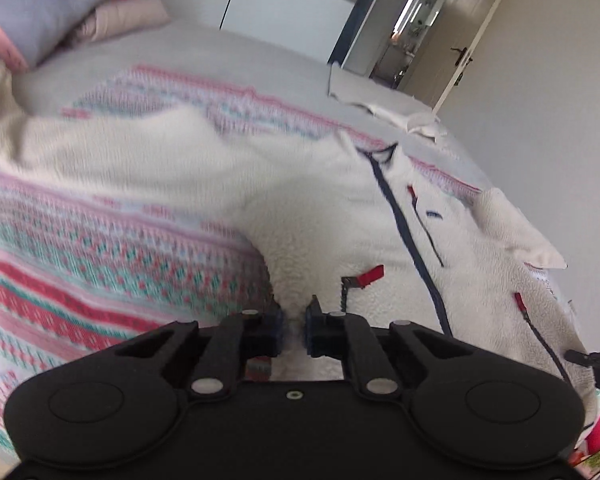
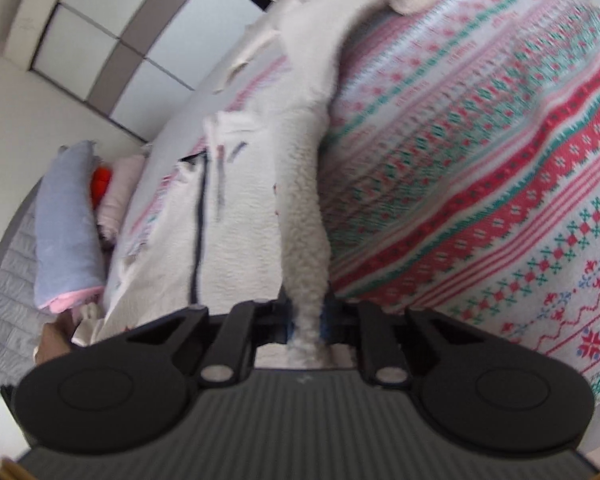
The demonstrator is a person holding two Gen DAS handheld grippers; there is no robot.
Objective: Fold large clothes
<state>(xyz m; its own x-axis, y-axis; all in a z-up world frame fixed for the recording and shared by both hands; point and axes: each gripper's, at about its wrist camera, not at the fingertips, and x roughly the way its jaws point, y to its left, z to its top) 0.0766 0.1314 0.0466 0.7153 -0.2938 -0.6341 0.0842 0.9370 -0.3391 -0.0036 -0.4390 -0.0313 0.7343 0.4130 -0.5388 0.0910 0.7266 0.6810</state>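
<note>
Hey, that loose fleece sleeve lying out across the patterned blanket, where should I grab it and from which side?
Judging from these views, take the sleeve near its cuff end, coming from above with one finger on each side of its width. It lies long and flat on the blanket, so a pinch across it should gather both layers. Both the left gripper and right gripper are already shut on the fleece jacket.

Fleece jacket [image 1: 320, 200] lies on blanket [image 1: 100, 264]; pillows [image 1: 52, 4] behind

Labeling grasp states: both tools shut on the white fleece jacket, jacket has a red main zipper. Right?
Not quite. The left tool and right tool are both shut on the white fleece jacket, but the left wrist view shows its main zipper is dark navy, not red.
</note>
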